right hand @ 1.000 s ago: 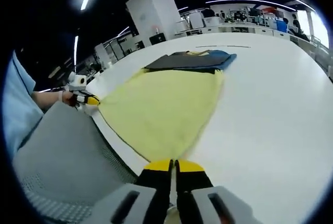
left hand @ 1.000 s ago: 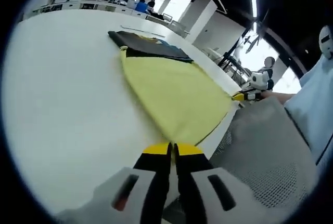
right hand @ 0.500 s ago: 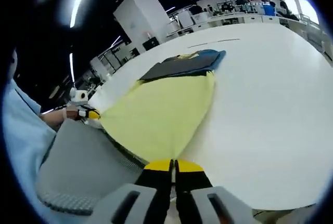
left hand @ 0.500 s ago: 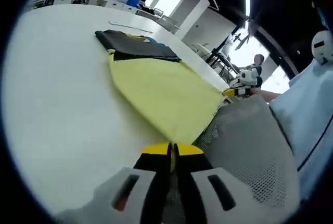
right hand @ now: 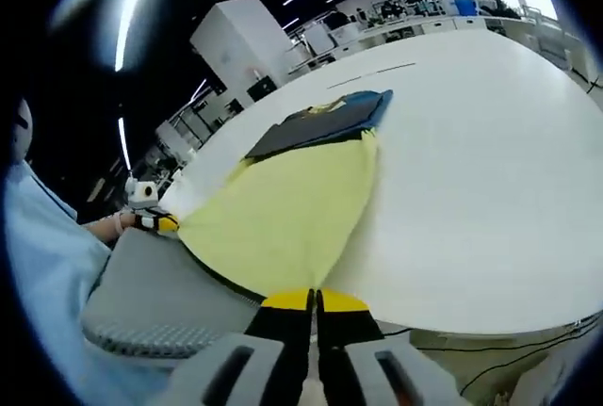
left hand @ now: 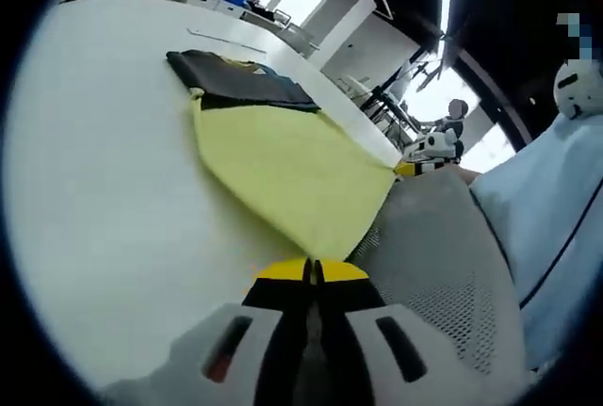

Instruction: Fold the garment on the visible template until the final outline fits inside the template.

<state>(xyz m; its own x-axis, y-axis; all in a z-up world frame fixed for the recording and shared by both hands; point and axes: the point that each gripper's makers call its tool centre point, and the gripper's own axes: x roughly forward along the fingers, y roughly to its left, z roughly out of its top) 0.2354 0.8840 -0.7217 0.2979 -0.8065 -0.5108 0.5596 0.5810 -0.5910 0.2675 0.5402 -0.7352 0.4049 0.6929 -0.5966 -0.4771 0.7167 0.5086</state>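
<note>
A yellow garment (left hand: 283, 166) lies stretched flat on the white table (left hand: 104, 170), narrowing towards me. My left gripper (left hand: 312, 269) is shut on its near corner at the table's edge. In the left gripper view my right gripper (left hand: 415, 167) holds the other near corner, far right. The right gripper view shows the same yellow garment (right hand: 287, 213) running to my right gripper (right hand: 314, 299), which is shut on that corner. My left gripper (right hand: 162, 225) appears at the left there, in a person's hand. The garment's far edge touches a stack of dark folded clothes (right hand: 320, 121).
A grey mesh chair back (left hand: 443, 274) stands just below the garment's near edge, between both grippers. The person's light blue sleeve (left hand: 537, 208) is at the right. A thin dark line (right hand: 372, 71) lies on the table beyond the dark clothes (left hand: 240, 81). Desks and people stand far behind.
Both grippers have drawn back past the table's edge with the yellow garment's corners, pulling it taut towards the person. More chair and the table's underside show now.
</note>
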